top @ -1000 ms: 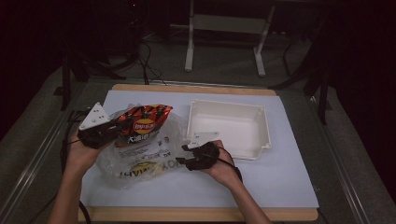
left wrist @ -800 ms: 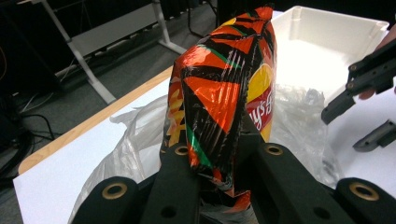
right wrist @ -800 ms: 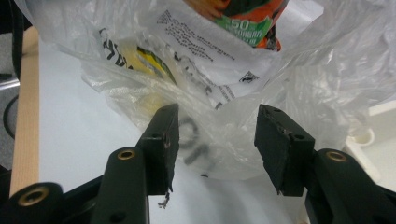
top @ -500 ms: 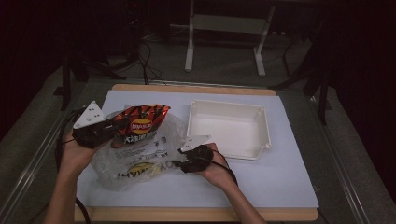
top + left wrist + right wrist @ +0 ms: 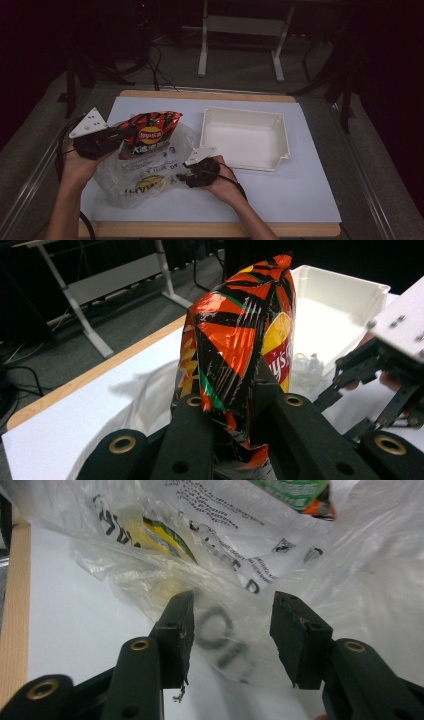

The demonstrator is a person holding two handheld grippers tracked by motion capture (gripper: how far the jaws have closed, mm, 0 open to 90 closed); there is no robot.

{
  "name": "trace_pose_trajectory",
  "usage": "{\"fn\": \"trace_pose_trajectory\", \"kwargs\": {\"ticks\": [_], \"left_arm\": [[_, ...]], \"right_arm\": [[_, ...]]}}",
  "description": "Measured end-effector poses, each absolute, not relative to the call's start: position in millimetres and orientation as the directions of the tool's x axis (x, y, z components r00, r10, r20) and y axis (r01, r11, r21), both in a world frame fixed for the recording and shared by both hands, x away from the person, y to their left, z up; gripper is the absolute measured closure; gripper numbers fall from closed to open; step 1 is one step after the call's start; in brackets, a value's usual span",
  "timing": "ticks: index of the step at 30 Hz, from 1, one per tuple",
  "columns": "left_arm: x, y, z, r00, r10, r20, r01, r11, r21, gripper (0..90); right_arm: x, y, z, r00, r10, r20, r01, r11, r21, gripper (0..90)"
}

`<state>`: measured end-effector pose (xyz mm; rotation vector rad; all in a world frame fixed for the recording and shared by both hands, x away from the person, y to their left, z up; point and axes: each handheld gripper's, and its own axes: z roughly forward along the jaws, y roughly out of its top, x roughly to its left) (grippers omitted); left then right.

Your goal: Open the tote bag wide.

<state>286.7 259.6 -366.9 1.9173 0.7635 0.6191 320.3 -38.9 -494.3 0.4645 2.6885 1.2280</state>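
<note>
I see the table (image 5: 310, 200) under a white sheet, with the white tray (image 5: 244, 137) sitting on its right half, hollow side up. Left of the tray lies the clear plastic bag (image 5: 135, 177), crumpled, printed with black lettering and a yellow patch, its open end turned toward the tray.

Next down in size is the chip bag (image 5: 150, 132), red, orange and black foil. My left gripper (image 5: 117, 137) has it clamped by 1 end: in the left gripper view the 2 black jaws are pressed tight on the crimped lower edge of the chip bag (image 5: 235, 335), and the rest of the packet rises straight up out of them, tilted a little toward the tray (image 5: 345, 305). From above, the packet hangs over the upper edge of the plastic bag, just beside the tray's left wall, lifted off the sheet rather than lying on it.

My right gripper (image 5: 182, 176) sits low at the plastic bag's right edge, pointing left into it. In the right gripper view its 2 jaws stand apart, and they have just been drawing closer; a fold of the plastic bag (image 5: 225, 625) with blurred black letters lies in the gap between them. The right gripper (image 5: 232, 635) pads are not pressing on the film yet, so nothing is gripped on that side.
</note>
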Motion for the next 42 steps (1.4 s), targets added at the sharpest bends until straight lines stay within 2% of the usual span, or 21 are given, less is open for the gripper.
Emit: {"fn": "trace_pose_trajectory", "kwargs": {"ticks": [11, 42], "left_arm": [[283.9, 256.7, -359.7, 0.697, 0.711, 0.090, 0.225, -0.337, 0.914, 84.4], [264.1, 253.4, -340.6, 0.726, 0.684, 0.074, 0.171, -0.283, 0.944, 84.4]], "right_arm": [[315.3, -32.3, -497.0, -0.947, 0.322, -0.001, 0.210, 0.619, 0.757, 52.5], [320.9, -96.3, -506.1, -0.902, 0.431, 0.013, 0.290, 0.583, 0.759, 52.3]]}}
